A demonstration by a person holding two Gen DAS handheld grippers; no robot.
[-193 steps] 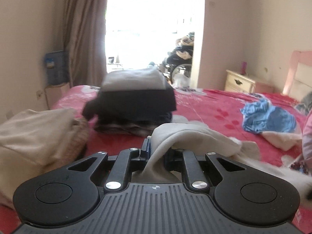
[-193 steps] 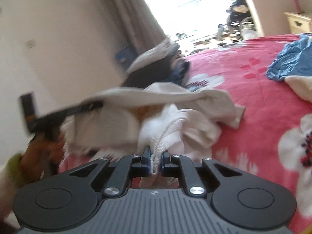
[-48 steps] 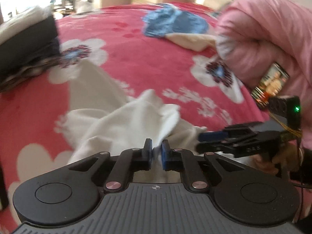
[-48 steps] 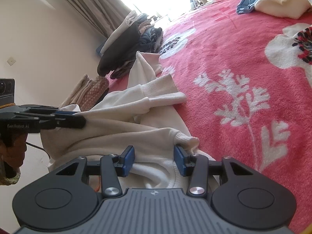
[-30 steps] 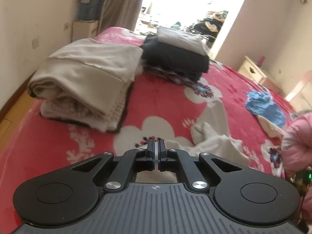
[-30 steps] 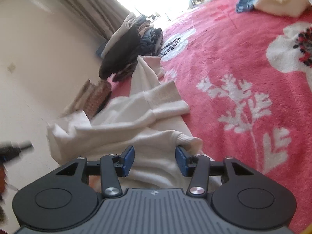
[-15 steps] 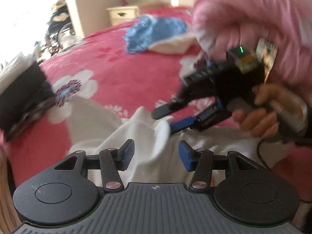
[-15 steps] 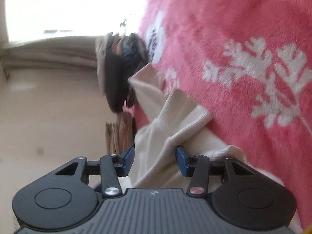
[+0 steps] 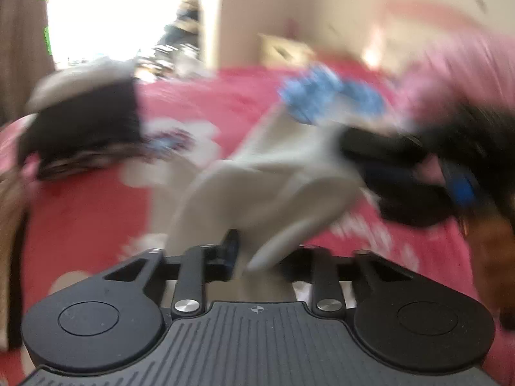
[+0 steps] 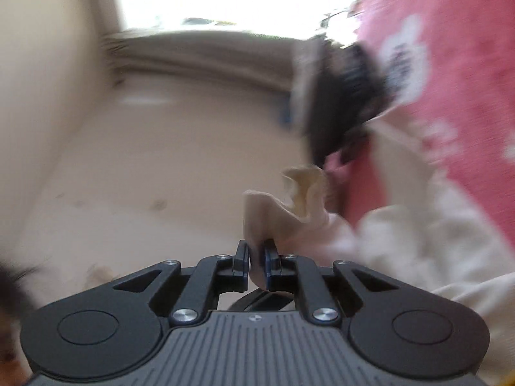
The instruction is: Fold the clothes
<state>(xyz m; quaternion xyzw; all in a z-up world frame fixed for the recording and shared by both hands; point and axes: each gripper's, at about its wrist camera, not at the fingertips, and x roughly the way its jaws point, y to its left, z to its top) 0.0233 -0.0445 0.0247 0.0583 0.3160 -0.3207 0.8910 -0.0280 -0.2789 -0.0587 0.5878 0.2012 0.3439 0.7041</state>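
A white garment [image 9: 257,177] lies crumpled on the red flowered bed [image 9: 96,209]. In the blurred left wrist view my left gripper [image 9: 257,251] has a fold of it filling the gap between its closing jaws; the cloth hides the right finger. The garment stretches up and right to my right gripper [image 9: 386,154], held by a person's hand. In the right wrist view my right gripper [image 10: 257,257] is closing, its pads pinching a cream edge of the white garment [image 10: 418,234], which rises a little above the bed [image 10: 466,80].
A stack of dark folded clothes [image 9: 83,128] sits on the bed beyond the garment, also in the right wrist view [image 10: 341,96]. A blue garment [image 9: 322,96] lies farther back. A pink sleeve [image 9: 450,74] fills the right. A curtain [image 10: 209,51] hangs by the bright window.
Both grippers stood open over the white garment half a second ago; both have now closed on it. The right gripper has rolled and lifted its edge. The left has swung toward the window side.
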